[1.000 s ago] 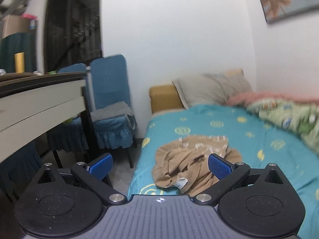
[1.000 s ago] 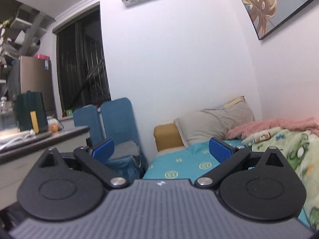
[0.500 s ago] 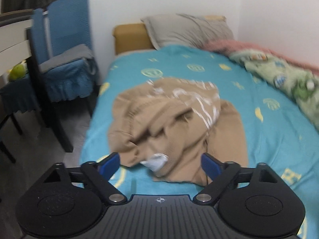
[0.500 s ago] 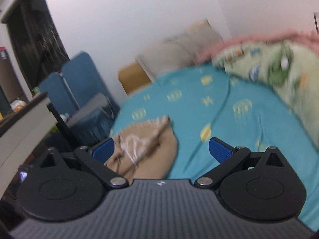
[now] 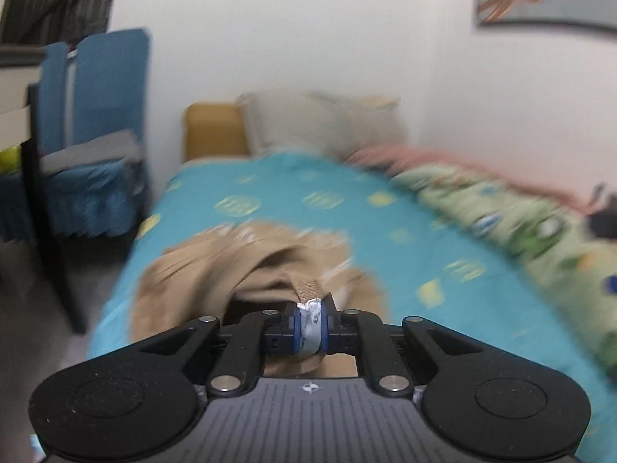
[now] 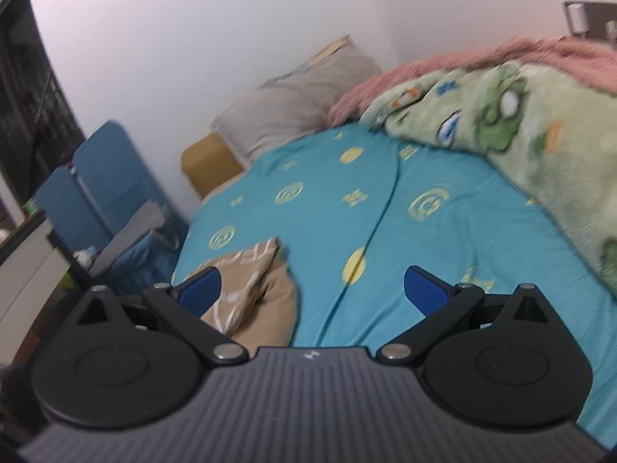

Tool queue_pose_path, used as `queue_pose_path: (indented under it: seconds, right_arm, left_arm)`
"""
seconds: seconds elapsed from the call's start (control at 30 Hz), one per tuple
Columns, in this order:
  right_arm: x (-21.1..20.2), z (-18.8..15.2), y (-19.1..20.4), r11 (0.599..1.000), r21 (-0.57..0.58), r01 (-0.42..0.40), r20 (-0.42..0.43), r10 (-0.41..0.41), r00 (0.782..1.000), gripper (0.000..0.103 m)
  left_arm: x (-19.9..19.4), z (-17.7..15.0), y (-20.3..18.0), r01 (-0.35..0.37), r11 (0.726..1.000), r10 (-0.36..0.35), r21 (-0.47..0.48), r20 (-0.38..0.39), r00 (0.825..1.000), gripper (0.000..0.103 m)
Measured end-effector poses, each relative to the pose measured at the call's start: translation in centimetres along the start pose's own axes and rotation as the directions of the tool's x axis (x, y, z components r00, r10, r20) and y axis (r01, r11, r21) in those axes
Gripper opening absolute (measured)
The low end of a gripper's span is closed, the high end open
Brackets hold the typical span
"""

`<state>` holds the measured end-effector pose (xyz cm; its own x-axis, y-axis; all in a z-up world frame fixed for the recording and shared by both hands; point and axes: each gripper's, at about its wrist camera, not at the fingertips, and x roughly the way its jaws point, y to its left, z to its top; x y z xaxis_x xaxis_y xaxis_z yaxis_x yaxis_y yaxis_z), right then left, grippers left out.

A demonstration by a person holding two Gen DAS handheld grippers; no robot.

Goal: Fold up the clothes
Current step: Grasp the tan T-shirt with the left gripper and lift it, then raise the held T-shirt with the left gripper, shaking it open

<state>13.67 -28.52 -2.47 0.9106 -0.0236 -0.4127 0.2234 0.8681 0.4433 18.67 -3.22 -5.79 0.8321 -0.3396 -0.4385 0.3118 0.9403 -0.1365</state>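
Both claws dropped toward the bed since a second ago; left went from wide open to pinching fabric. Left claw [image 5: 311, 326] jaws closing, pads already pressing on a white tag and ribbed edge of the tan garment [image 5: 246, 270]. Garment is crumpled on the near left part of the teal bedsheet [image 5: 347, 208], by the bed's edge. Right claw [image 6: 312, 287] wide open, nothing between the jaws, over the sheet; garment [image 6: 254, 281] sits just behind its left finger. Further back: green printed blanket [image 6: 501, 123] with a pink blanket [image 6: 443, 65] along the right wall, grey pillow [image 6: 293, 108] at the head, blue chair [image 5: 96, 135] left of the bed. Left view motion-blurred.
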Motion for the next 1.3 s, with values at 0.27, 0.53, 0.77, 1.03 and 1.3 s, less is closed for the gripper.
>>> queue_pose_path:
  seconds: [0.27, 0.53, 0.77, 1.03, 1.3]
  right_arm:
    - [-3.1, 2.4, -3.0, 0.999, 0.017, 0.046, 0.12, -0.047, 0.992, 0.103]
    - [-3.0, 2.6, -4.4, 0.998, 0.044, 0.048, 0.061, -0.051, 0.997, 0.103]
    - [-1.2, 0.4, -2.7, 1.0, -0.017, 0.022, -0.065, -0.023, 0.998, 0.103]
    - [2.4, -3.9, -0.8, 0.991, -0.129, -0.02, -0.289, -0.018, 0.957, 0.103]
    - [6.2, -7.0, 2.0, 0.975, -0.199, -0.094, -0.371, 0.014, 0.929, 0.103]
  left_arm:
    - [-0.9, 0.1, -8.9, 0.197, 0.98, -0.197, -0.002, -0.045, 0.979, 0.009]
    - [-0.7, -3.1, -7.2, 0.152, 0.972, -0.111, 0.182, -0.214, 0.97, 0.044]
    - [-2.1, -4.2, -2.8, -0.055, 0.93, 0.171, 0.365, -0.296, 0.94, 0.056]
    - [4.0, -6.4, -0.9, -0.207, 0.884, 0.345, 0.419, -0.288, 0.893, 0.044]
    - [-0.7, -0.9, 2.4, -0.228, 0.971, 0.232, 0.071, -0.049, 0.971, 0.004]
